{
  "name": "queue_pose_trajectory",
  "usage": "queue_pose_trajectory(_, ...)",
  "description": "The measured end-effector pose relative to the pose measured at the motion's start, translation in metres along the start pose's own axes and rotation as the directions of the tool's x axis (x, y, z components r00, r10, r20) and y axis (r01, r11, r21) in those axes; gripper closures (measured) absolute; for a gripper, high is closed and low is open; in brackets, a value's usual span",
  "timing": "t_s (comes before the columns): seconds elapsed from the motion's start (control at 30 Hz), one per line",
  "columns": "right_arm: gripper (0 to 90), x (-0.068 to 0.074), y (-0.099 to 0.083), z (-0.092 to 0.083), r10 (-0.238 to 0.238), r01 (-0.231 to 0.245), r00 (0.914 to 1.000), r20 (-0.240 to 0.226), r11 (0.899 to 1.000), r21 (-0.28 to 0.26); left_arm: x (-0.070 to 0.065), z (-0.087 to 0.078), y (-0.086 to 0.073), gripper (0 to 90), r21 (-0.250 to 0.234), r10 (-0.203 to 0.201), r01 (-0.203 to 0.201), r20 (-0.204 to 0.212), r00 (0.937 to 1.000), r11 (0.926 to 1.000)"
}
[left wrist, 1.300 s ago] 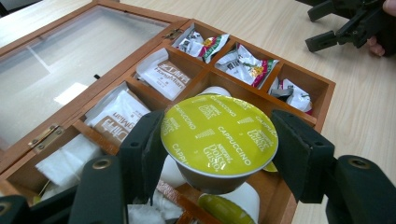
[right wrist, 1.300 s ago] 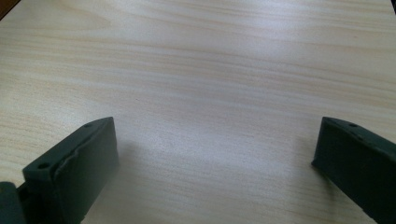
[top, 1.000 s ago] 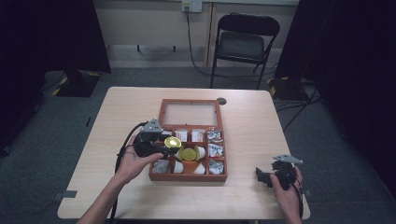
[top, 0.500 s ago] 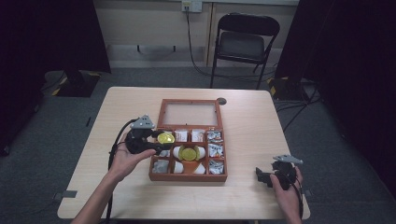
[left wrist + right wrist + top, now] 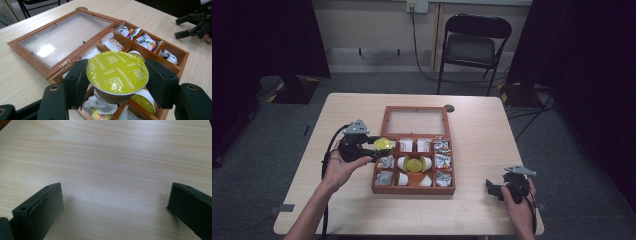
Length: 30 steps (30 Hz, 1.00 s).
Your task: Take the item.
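**Capsule lifted out of the box and carried left**

Since a second ago the left gripper (image 5: 373, 148) has drawn back from the middle of the wooden box (image 5: 414, 187) toward its left edge, taking a yellow-topped coffee capsule (image 5: 383, 144) with it; the right gripper (image 5: 493, 189) has not shifted

On the table (image 5: 472, 135) the box lies open, its glass lid (image 5: 415, 121) folded flat behind it. Its compartments hold white capsules, foil sachets (image 5: 149, 42) and, in the middle cell, a second capsule with a yellow top (image 5: 414, 163)

From the left gripper view, the left gripper (image 5: 116, 78) is clamped on the capsule (image 5: 117, 72), one black jaw pressing each side of its rim, the foil top tilted a little toward the camera. The capsule hangs above the box's near-left compartments, not touching anything below

The right gripper rests on bare table near the front right corner, well apart from the box. In its own view the right gripper (image 5: 113, 207) stands with jaws wide apart and nothing between them

The step in hand looks like removal: the capsule is out and on its way to a spot beside the box. Next comes a steady carry clear of the box's left wall, a lowering onto bare table with the capsule level, and only then a release, since the rounded cup could roll if dropped tilted
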State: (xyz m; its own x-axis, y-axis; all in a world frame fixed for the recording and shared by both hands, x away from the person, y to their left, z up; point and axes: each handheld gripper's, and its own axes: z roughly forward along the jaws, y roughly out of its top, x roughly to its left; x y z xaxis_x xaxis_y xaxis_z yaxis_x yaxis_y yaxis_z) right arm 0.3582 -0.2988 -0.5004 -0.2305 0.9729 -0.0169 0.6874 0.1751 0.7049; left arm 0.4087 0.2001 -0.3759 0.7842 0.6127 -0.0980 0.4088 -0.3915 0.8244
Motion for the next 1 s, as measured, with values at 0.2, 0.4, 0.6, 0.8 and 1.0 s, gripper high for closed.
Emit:
queue_pose_trajectory(0.2,0.0,0.0,0.0,0.0,0.0,0.0,1.0,0.0,1.0,0.0,0.006,-0.005,-0.002,38.1,0.0,-0.006,0.006,-0.014,0.9999,1.0)
queue_pose_trajectory(0.4,0.0,0.0,0.0,0.0,0.0,0.0,1.0,0.0,1.0,0.0,0.013,-0.01,-0.005,38.2,-0.006,-0.026,0.026,-0.026,0.9993,0.9996)
queue_pose_trajectory(0.6,0.0,0.0,0.0,0.0,0.0,0.0,1.0,0.0,1.0,0.0,0.022,-0.017,-0.008,38.2,-0.015,-0.045,0.045,-0.046,0.9979,0.9989)
queue_pose_trajectory(0.8,0.0,0.0,0.0,0.0,0.0,0.0,1.0,0.0,1.0,0.0,0.032,-0.026,-0.013,38.2,-0.026,-0.071,0.069,-0.07,0.995,0.9973)
queue_pose_trajectory(1.0,0.0,0.0,0.0,0.0,0.0,0.0,1.0,0.0,1.0,0.0,0.04,-0.029,-0.017,38.2,-0.031,-0.094,0.091,-0.095,0.9911,0.9953)
